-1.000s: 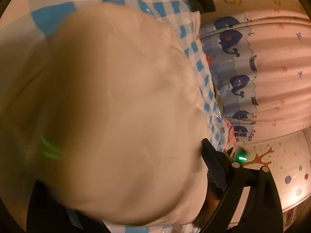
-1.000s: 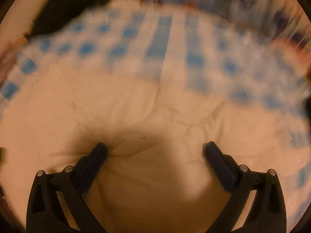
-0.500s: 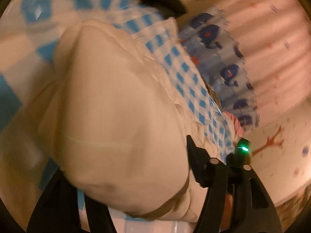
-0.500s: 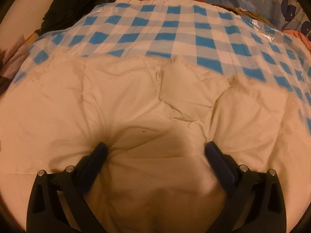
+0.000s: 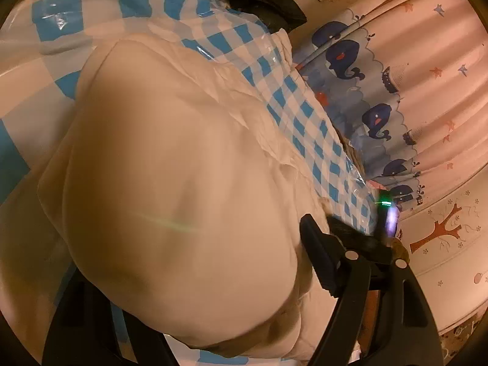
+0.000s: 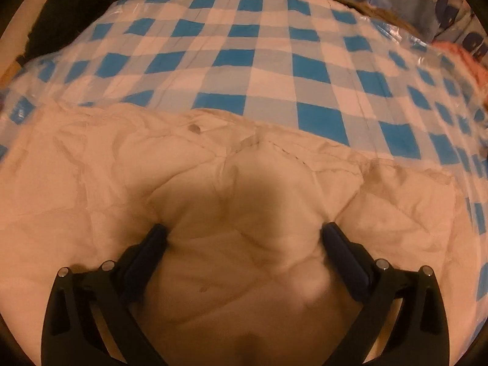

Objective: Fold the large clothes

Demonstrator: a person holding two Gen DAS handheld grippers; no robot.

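Right gripper (image 6: 244,241) gapes wide, fingers pressed into one cream garment (image 6: 213,183); left gripper (image 5: 195,289) wide around it; checkered cloth (image 6: 244,55) at 12 o'clock.

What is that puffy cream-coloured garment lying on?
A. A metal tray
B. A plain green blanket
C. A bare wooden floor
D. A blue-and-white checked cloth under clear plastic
D: in the right wrist view the cream garment lies on a blue-and-white checked cloth, whose glossy, crinkled sheen suggests a clear plastic cover.
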